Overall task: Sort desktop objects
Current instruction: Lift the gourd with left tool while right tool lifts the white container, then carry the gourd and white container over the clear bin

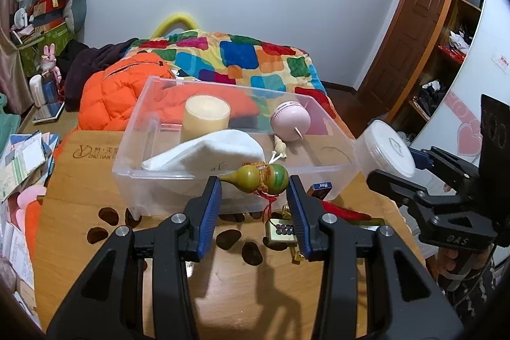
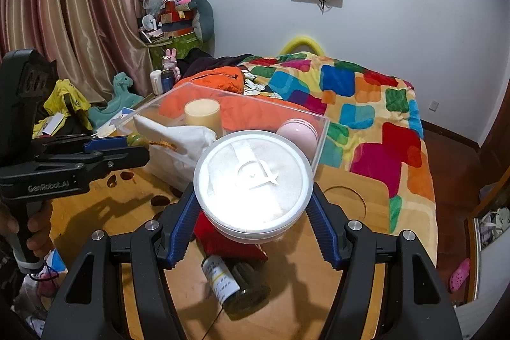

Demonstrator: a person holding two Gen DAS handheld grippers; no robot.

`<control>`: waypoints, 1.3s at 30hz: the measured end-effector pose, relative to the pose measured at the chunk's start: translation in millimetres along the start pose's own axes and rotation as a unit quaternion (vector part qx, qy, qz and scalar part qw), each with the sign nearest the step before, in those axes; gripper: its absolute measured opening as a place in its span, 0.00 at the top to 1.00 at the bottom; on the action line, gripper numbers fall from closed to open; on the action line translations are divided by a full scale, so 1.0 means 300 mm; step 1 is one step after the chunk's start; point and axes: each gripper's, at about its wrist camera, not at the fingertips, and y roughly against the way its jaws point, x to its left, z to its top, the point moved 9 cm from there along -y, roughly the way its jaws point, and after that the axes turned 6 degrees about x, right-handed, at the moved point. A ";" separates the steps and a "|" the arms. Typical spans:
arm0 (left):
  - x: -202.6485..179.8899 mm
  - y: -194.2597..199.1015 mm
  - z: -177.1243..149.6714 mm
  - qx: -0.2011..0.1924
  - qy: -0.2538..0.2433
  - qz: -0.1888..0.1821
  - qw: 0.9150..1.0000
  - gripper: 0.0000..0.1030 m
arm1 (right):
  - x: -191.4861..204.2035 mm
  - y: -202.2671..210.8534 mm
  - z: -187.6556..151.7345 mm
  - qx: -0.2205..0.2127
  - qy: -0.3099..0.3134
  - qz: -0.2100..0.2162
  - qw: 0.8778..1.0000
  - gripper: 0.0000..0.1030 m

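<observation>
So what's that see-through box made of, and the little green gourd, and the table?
The storage bin looks like clear hard plastic: the jacket shows through its glossy walls. The gourd, held in the left gripper, seems lacquered real gourd or wood, shiny and painted yellow-green; hard to say which. The table looks like bamboo or light wood, with fine grain and a burned-in logo.

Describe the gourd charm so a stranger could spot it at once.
Find the clear plastic bin on the wooden table. At its near wall, the left gripper holds a small gourd charm. It alone is hourglass-shaped, olive-green, tied with a red cord.
</observation>
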 end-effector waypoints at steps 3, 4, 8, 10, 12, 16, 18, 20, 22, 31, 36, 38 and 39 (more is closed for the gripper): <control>0.000 0.007 0.010 -0.003 -0.005 0.001 1.000 0.60 | -0.003 -0.011 0.017 0.000 -0.002 0.004 1.000 0.40; -0.001 0.008 0.014 -0.004 -0.007 0.003 1.000 0.60 | -0.003 -0.013 0.022 -0.001 -0.002 0.005 1.000 0.40; 0.004 0.002 0.029 0.000 -0.010 0.002 1.000 0.60 | -0.007 -0.030 0.048 0.000 0.003 0.003 1.000 0.40; 0.005 0.003 0.039 -0.001 -0.012 0.005 1.000 0.60 | -0.007 -0.040 0.058 0.001 0.006 0.002 1.000 0.40; 0.003 0.003 0.050 -0.001 -0.018 0.010 1.000 0.60 | -0.007 -0.047 0.065 0.002 0.009 0.001 1.000 0.40; -0.002 -0.010 0.071 0.002 -0.035 0.020 0.999 0.60 | -0.015 -0.073 0.078 0.006 0.007 0.001 1.000 0.40; -0.003 -0.016 0.079 0.003 -0.041 0.022 0.999 0.60 | -0.022 -0.082 0.082 0.007 0.006 0.001 1.000 0.40; -0.005 -0.023 0.087 0.003 -0.044 0.022 0.999 0.60 | -0.026 -0.095 0.085 0.009 0.004 0.002 1.000 0.40; -0.004 -0.031 0.095 0.003 -0.047 0.024 0.999 0.60 | -0.031 -0.111 0.093 0.013 0.003 0.003 1.000 0.40; 0.000 -0.080 0.112 0.013 -0.055 0.020 0.998 0.60 | -0.035 -0.184 0.115 0.026 -0.003 0.010 1.000 0.40; 0.014 -0.112 0.113 0.025 -0.053 0.016 0.998 0.60 | -0.039 -0.233 0.127 0.036 -0.003 0.014 0.999 0.40; 0.019 -0.123 0.111 0.028 -0.054 0.018 0.998 0.60 | -0.037 -0.251 0.128 0.042 -0.001 0.016 0.999 0.40; 0.022 -0.129 0.110 0.030 -0.054 0.019 0.998 0.60 | -0.034 -0.262 0.129 0.045 0.001 0.019 0.999 0.40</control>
